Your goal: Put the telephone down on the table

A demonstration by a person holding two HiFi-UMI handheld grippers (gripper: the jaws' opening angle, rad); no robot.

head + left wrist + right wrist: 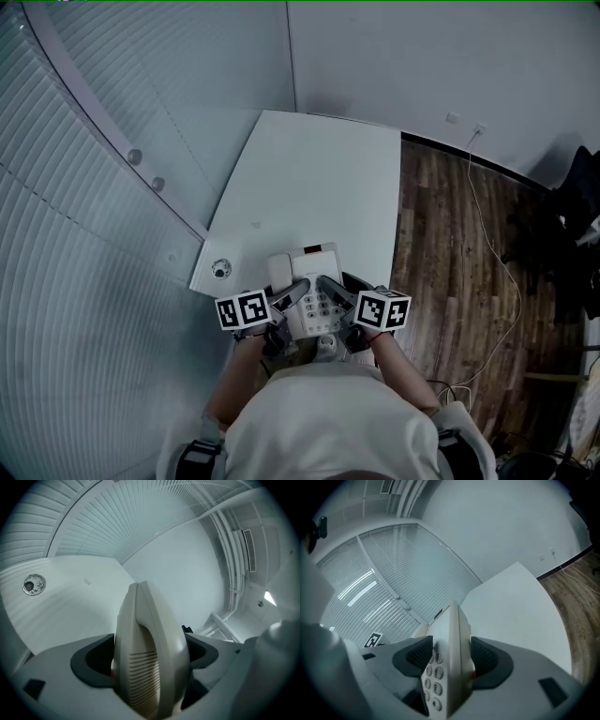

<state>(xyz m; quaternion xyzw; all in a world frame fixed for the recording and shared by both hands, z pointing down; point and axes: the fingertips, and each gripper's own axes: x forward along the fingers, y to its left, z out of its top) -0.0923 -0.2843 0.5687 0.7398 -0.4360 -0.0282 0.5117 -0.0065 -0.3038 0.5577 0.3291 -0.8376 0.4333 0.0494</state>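
A cream desk telephone (pixel 309 284) with a keypad and a handset on its left side hangs over the near edge of the white table (pixel 319 178). My left gripper (pixel 286 298) is shut on the handset side (pixel 150 658). My right gripper (pixel 336 292) is shut on the keypad side (pixel 447 667), whose number keys show beside the left pad. In both gripper views the dark pads press the phone's two faces. From the head view I cannot tell whether the phone's base touches the tabletop.
A round metal cable grommet (pixel 220 269) sits in the table's near left corner, also seen as the grommet (pixel 33 584). Window blinds (pixel 84 216) curve along the left. Wood floor (pixel 450 272) with a thin white cable (pixel 487 225) lies to the right.
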